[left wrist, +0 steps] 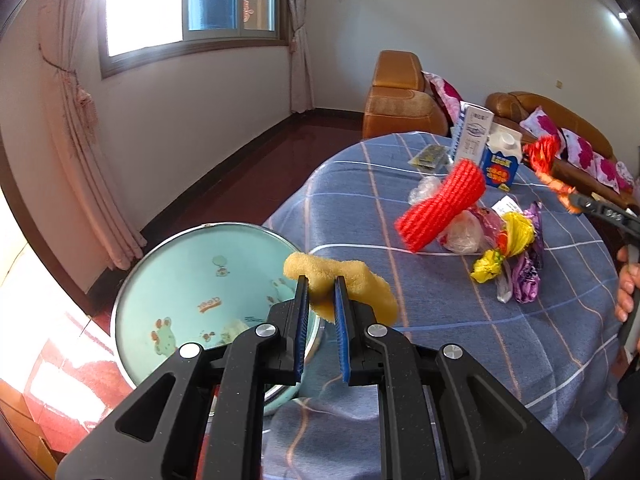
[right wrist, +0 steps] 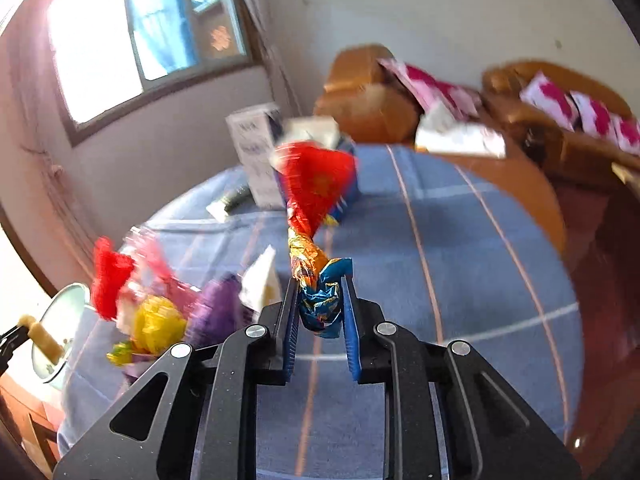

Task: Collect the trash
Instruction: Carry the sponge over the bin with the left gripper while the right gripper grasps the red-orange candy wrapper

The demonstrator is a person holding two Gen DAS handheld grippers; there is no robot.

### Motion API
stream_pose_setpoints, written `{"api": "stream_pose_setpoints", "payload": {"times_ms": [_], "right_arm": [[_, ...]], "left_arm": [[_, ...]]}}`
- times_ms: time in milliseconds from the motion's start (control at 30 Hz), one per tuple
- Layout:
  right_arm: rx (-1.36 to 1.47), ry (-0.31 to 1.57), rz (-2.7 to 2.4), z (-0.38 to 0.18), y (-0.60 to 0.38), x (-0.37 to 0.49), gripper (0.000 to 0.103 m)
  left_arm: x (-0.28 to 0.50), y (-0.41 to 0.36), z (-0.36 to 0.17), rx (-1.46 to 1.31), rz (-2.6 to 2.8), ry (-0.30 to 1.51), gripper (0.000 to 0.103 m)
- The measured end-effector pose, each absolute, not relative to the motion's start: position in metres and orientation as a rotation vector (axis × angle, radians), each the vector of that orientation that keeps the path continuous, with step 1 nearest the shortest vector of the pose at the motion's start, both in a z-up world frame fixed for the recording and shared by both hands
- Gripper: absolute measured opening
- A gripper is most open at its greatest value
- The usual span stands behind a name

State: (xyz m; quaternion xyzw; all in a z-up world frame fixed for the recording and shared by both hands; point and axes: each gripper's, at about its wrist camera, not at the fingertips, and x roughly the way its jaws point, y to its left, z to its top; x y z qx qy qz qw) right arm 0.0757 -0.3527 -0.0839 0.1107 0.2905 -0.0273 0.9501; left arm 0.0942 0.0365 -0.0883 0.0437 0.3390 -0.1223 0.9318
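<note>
The left tool (left wrist: 322,298) pinches a yellow sponge (left wrist: 340,284) beside the basin (left wrist: 192,280), at seven o'clock off the worktop (left wrist: 440,320). The right tool (right wrist: 320,300) grips a twisted foil wrapper (right wrist: 316,248), lifted clear. Next, probably, each piece must be carried over the basin and released.

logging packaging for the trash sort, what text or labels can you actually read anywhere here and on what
"Look": blue and white carton on the table, left wrist view; the red print below it is too small to read.
Tall white box: printed lines, too small to read.
Orange word inside the light blue basin: upside down, not legible.
White slip by the wrappers: unreadable.
Right wrist view: all print blurred.
</note>
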Motion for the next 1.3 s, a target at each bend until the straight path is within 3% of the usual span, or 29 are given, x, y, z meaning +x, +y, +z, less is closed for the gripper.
{"api": "stream_pose_setpoints", "payload": {"times_ms": [467, 1300], "right_arm": [[0.047, 0.522, 0.234, -0.047, -0.248, 0.106, 0.021], [-0.213, 0.523, 0.594, -0.063, -0.110, 0.138, 0.021]], "left_arm": [[0.095, 0.095, -0.082, 0.141, -0.016, 0.666, 0.012], [0.102, 0.125, -0.097, 0.207, 0.121, 0.702, 0.013]]}}
